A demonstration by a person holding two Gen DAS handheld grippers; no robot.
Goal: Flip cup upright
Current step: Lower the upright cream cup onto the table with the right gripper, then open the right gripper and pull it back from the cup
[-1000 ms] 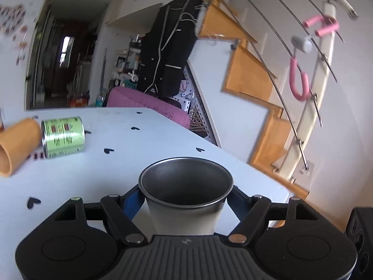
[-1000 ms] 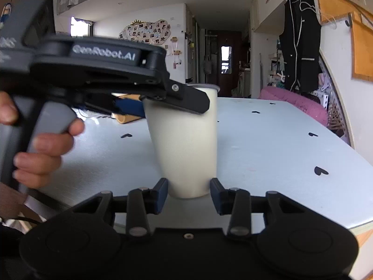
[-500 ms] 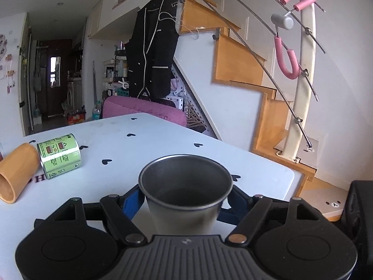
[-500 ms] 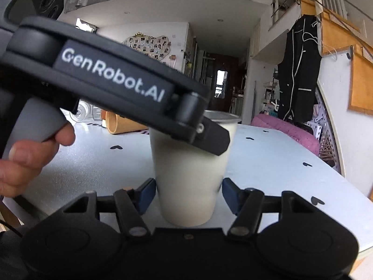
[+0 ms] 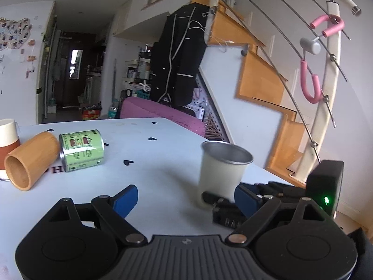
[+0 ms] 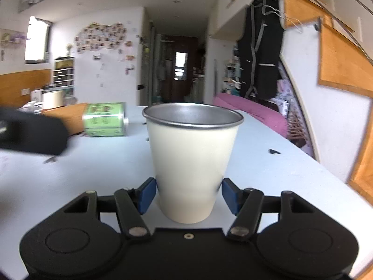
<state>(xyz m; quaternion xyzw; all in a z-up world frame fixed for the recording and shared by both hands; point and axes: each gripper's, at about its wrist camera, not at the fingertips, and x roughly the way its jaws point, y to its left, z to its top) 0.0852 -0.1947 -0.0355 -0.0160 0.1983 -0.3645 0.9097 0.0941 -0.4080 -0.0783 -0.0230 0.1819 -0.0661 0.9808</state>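
Note:
A cream cup with a steel inside (image 6: 192,163) stands upright on the white table (image 6: 93,175), mouth up. My right gripper (image 6: 188,194) has its blue pads on both sides of the cup's base; they sit close to the wall with small gaps showing. In the left wrist view the cup (image 5: 222,175) stands to the right of my left gripper (image 5: 185,197), which is open, empty and clear of the cup. The right gripper's fingers (image 5: 223,206) show at the cup's base there.
A green tin (image 5: 81,149) and a wooden cup (image 5: 30,161) lie on their sides at the table's left, beside a brown-and-white mug (image 5: 8,144). The table's right edge (image 5: 268,170) is close behind the cup, with stairs beyond.
My left gripper has let go of the cup and pulled back to the left. The cup stays upright between the right gripper's pads.

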